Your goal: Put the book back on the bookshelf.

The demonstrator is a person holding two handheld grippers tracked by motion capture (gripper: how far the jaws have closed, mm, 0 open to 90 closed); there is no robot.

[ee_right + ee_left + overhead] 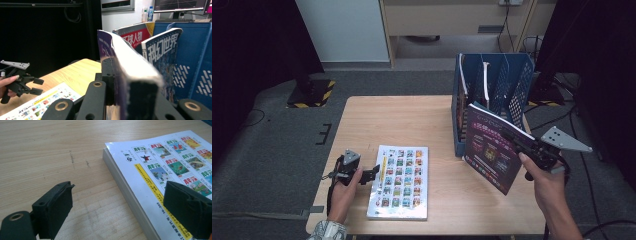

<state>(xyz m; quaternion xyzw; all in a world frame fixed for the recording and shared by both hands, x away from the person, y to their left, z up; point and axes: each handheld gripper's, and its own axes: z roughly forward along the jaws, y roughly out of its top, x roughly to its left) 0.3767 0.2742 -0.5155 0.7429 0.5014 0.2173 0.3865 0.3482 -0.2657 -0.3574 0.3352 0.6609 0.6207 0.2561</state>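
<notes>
Your right gripper (518,141) is clamped on the edge of the purple magazine (489,148), holding it upright and lifted off the tabletop (402,120), just in front of the blue file rack (517,80). In the right gripper view, two other magazines (162,47) stand in the rack behind it. Your left gripper (373,172) rests low at the left edge of the white book (404,180), which lies flat on the tabletop; its jaws stand apart, one over the cover, one beside the book.
</notes>
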